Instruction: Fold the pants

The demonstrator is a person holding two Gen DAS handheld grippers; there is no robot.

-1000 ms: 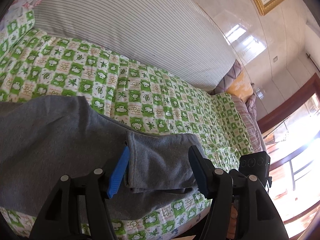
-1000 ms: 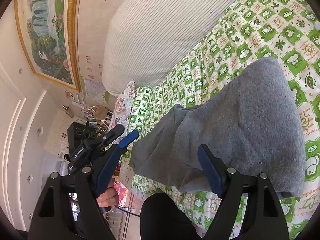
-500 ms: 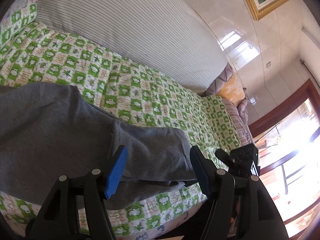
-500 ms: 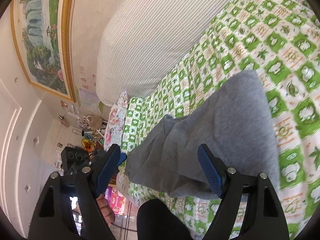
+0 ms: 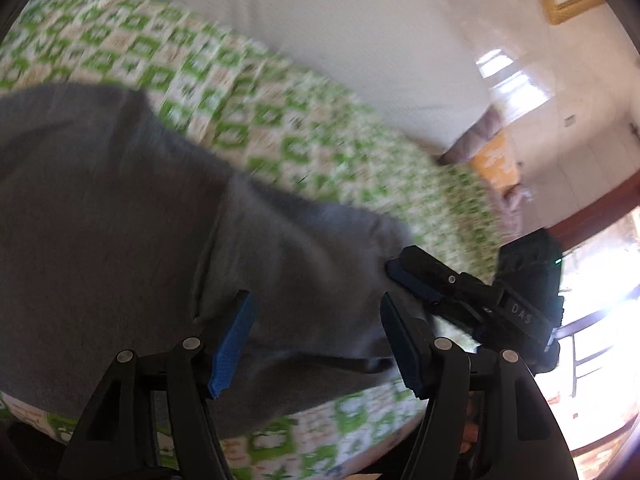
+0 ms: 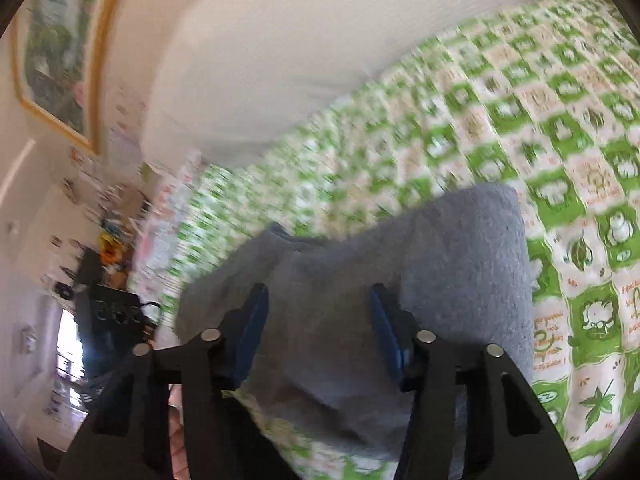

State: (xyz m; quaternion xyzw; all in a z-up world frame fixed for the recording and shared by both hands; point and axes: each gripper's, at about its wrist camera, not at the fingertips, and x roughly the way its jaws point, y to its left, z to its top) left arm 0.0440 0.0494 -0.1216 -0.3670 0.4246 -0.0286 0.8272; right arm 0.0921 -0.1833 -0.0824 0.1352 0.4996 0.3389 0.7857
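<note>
On the bed's green-and-white checked sheet [image 6: 560,128], the grey pants [image 5: 120,220] lie folded near the front edge. Both views are motion-blurred. Over the cloth, the left tool [image 5: 316,336] hangs with its blue pads spread apart, holding nothing. Likewise, the right tool [image 6: 320,328] gapes wide above the grey fabric, gripping nothing.

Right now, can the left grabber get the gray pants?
Probably yes. The left gripper is open right over the gray pants on the green checked bedspread, nothing between them. The right gripper sits close beside it, so they could bump.
</note>
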